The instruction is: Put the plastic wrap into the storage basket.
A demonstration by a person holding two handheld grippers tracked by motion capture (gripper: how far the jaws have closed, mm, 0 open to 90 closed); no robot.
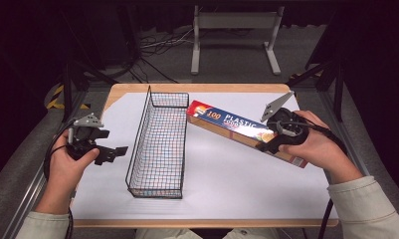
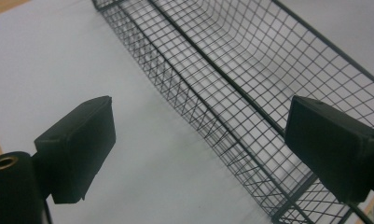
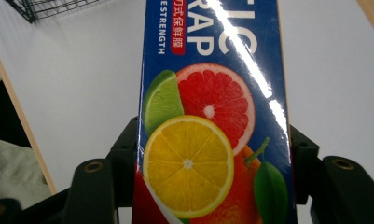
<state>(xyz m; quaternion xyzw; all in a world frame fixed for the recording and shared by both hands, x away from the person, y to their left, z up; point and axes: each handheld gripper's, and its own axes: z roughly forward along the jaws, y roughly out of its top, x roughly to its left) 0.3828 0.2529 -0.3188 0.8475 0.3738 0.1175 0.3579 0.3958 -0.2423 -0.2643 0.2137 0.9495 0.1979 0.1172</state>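
1. plastic wrap box (image 1: 237, 128) sits clamped in your right gripper (image 1: 274, 142), over the right half of the white sheet (image 1: 247, 184) that covers the table (image 1: 137, 88).
2. in the high view the box runs on a slant, from its red end near the wire basket (image 1: 159, 144) down to the end by your right hand (image 1: 314, 144); your grip lands near that closer end, not at the middle.
3. in the right gripper view the box (image 3: 212, 116) fills the space between your two black jaws, one pressed on each long side, with the printed citrus slices facing the camera and the rest of the box stretching away from you.
4. the red end of the box lies just beside the basket's far right corner; whether it touches the wire you cannot tell from these pictures.
5. whether the box is resting on the sheet or lifted off it cannot be judged from the high view.
6. your left gripper (image 1: 112, 152) is at the left of the basket, jaws spread wide with nothing between them, pointing toward the basket's long left wall and apart from it.
7. in the left gripper view the basket (image 2: 250, 84) lies beyond the spread jaws, its mesh wall crossing on a diagonal over the sheet (image 2: 58, 56).
8. the basket stands upright, long axis running away from you, between your two grippers.
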